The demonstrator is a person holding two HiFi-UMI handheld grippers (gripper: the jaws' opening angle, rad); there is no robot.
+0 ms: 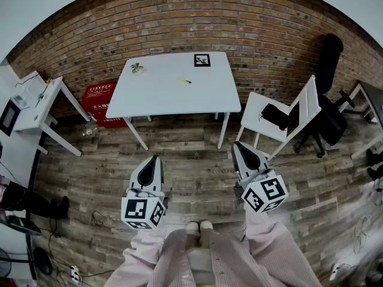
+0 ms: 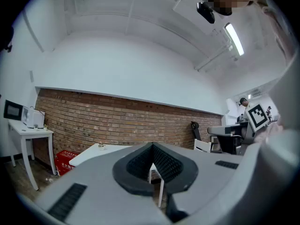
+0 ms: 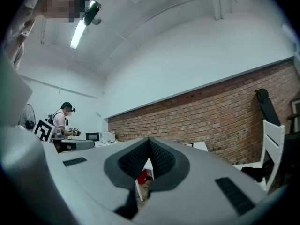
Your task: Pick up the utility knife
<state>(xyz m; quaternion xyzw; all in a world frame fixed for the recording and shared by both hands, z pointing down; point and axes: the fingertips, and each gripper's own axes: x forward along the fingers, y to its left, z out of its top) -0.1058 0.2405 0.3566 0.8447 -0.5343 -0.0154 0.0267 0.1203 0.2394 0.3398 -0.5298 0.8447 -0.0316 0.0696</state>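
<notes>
Utility knife (image 1: 184, 81): the little yellow one. It's lying flat on the white table (image 1: 173, 97), a bit right of the middle, with nothing touching it.
Left gripper (image 1: 157, 156): we've got it low over the wooden floor (image 1: 191, 154), pointing level at the table and well short of it.
Left fingers (image 2: 136, 165): closed tip to tip, with nothing between them, just the table leg showing through the gap behind.
Right gripper (image 1: 236, 144): same deal on the other side, level and well apart from the knife.
Right fingers (image 3: 161, 161): shut tight as well, and empty.
Other table stuff: a small plant (image 1: 137, 68) near the far left corner, and a square marker card (image 1: 202, 60) at the far edge.
Around the table: a red crate (image 1: 100, 100) on the floor by its left end, and a white chair (image 1: 281, 121) off to the right with something black on the seat.
Backdrop: a brick wall (image 1: 179, 23) right behind the table.
Us: standing back from the table, with our feet showing at the bottom of the head view.
</notes>
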